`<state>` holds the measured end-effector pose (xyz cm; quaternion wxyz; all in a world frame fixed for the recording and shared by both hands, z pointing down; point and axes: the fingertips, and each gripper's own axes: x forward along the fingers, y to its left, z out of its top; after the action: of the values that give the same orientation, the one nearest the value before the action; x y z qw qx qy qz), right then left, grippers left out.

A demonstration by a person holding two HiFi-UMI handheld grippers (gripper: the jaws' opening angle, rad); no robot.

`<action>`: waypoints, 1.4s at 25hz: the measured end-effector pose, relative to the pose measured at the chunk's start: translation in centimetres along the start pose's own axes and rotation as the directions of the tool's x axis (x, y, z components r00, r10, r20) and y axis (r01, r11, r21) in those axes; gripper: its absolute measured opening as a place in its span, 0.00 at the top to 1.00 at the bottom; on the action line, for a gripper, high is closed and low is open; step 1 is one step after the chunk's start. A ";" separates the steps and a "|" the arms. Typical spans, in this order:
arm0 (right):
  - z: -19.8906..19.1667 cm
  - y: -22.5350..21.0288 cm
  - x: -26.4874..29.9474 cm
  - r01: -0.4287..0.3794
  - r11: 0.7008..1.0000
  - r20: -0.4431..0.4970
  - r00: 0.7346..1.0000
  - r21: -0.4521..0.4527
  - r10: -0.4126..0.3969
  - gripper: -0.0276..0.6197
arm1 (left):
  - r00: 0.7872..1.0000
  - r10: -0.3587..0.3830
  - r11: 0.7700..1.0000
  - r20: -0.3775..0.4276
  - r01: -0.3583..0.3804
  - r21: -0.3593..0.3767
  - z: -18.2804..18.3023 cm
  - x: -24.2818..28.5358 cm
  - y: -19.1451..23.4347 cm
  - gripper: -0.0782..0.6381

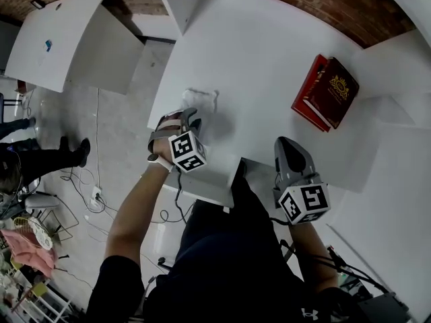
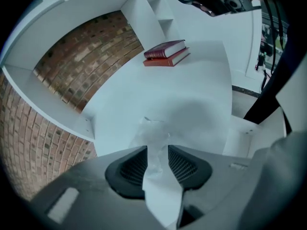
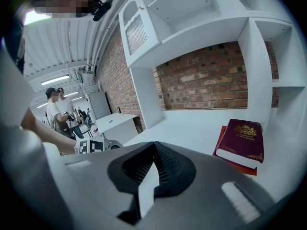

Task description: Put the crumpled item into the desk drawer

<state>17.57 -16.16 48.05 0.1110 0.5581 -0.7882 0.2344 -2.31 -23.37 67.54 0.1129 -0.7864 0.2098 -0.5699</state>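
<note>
The crumpled item, a pale see-through wad, lies on the white desk near its left edge. My left gripper is right at it, open. In the left gripper view the crumpled item sits between the spread pads of my left gripper, and I see no squeeze on it. My right gripper hovers over the desk's front edge, shut and empty. The right gripper view shows the right gripper with its jaws meeting at the tips. What looks like a pulled-out white drawer sits just below the desk edge between the grippers.
Two red books lie stacked at the desk's right, also seen as books in the right gripper view. White shelves and a brick wall back the desk. A second white table, floor cables and a person are at the left.
</note>
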 end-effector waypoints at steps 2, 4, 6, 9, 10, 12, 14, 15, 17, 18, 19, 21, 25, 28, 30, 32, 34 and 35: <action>-0.1 -0.2 -0.1 0.004 1.000 -0.001 1.000 0.005 -0.004 0.95 | 1.000 -0.003 1.000 -0.016 0.003 0.012 -0.2 0.4 0.0 0.70; -0.3 -0.4 -0.1 0.007 1.000 -0.001 1.000 0.010 -0.007 0.95 | 0.999 0.002 1.000 -0.041 -0.001 0.027 -0.6 0.8 0.0 0.74; -0.5 -0.5 -0.2 0.008 1.000 -0.001 1.000 0.013 -0.008 0.95 | 0.998 0.012 0.999 -0.063 -0.010 0.038 -1.0 1.0 0.2 0.76; -0.6 -0.5 -0.2 0.008 1.000 -0.002 1.000 0.015 -0.008 0.95 | 0.996 0.025 0.999 -0.080 -0.021 0.048 -1.3 1.2 0.4 0.83; -0.7 -0.5 -0.2 0.007 1.000 -0.003 1.000 0.016 -0.007 0.95 | 0.996 0.027 0.999 -0.079 -0.023 0.047 -1.2 1.2 0.4 0.86; -0.8 -0.4 -0.1 0.003 1.000 -0.006 1.000 0.016 -0.003 0.95 | 0.998 0.021 0.999 -0.060 -0.019 0.033 -0.9 1.2 0.3 0.88; -0.8 -0.2 0.0 -0.004 1.000 -0.008 1.000 0.014 0.004 0.95 | 0.999 0.025 0.999 -0.040 -0.024 0.022 -0.6 0.9 0.4 0.88; -0.8 -0.1 0.1 -0.007 1.000 -0.009 1.000 0.013 0.007 0.95 | 0.999 0.031 0.999 -0.034 -0.030 0.021 -0.5 0.7 0.5 0.88; -0.9 0.1 0.2 -0.016 1.000 -0.011 1.000 0.011 0.016 0.95 | 0.999 0.043 0.999 -0.028 -0.042 0.025 -0.4 0.3 0.5 0.88; -0.9 0.2 0.4 -0.022 1.000 -0.012 1.000 0.010 0.022 0.95 | 0.998 0.050 0.998 -0.026 -0.049 0.027 -0.4 0.0 0.5 0.88; -1.0 0.4 0.5 -0.029 1.000 -0.014 0.999 0.007 0.029 0.95 | 0.998 0.057 0.998 -0.024 -0.056 0.026 -0.4 -0.3 0.5 0.88; -1.0 0.9 0.8 -0.045 0.999 -0.016 0.999 0.002 0.045 0.95 | 0.998 0.066 0.998 -0.021 -0.066 0.020 -0.6 -0.9 0.3 0.89; -1.2 2.0 1.3 -0.078 0.997 -0.027 0.997 -0.010 0.078 0.95 | 0.996 0.093 0.995 -0.009 -0.093 0.023 -1.0 -2.4 -0.1 0.89; -1.2 3.2 1.6 -0.106 0.994 -0.032 0.994 -0.019 0.105 0.95 | 0.993 0.115 0.993 -0.005 -0.115 0.029 -1.4 -4.0 -0.4 0.89; -1.3 3.9 1.8 -0.124 0.992 -0.034 0.992 -0.022 0.123 0.95 | 0.991 0.137 0.990 0.002 -0.137 0.044 -1.6 -5.2 -0.5 0.89; -1.5 4.6 1.9 -0.143 0.989 -0.037 0.989 -0.028 0.142 0.95 | 0.987 0.161 0.985 0.015 -0.162 0.061 -1.6 -6.6 -0.8 0.89; -1.6 5.3 2.0 -0.161 0.986 -0.040 0.986 -0.037 0.160 0.95 | 0.982 0.186 0.979 0.028 -0.188 0.079 -1.7 -8.1 -1.2 0.89; -1.7 5.7 1.9 -0.170 0.985 -0.043 0.985 -0.041 0.168 0.95 | 0.980 0.196 0.976 0.033 -0.198 0.085 -1.8 -8.8 -1.5 0.89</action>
<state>11.40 -15.40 48.94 0.1186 0.4820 -0.8353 0.2363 -6.04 -17.91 61.24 0.2060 -0.7630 0.2599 -0.5548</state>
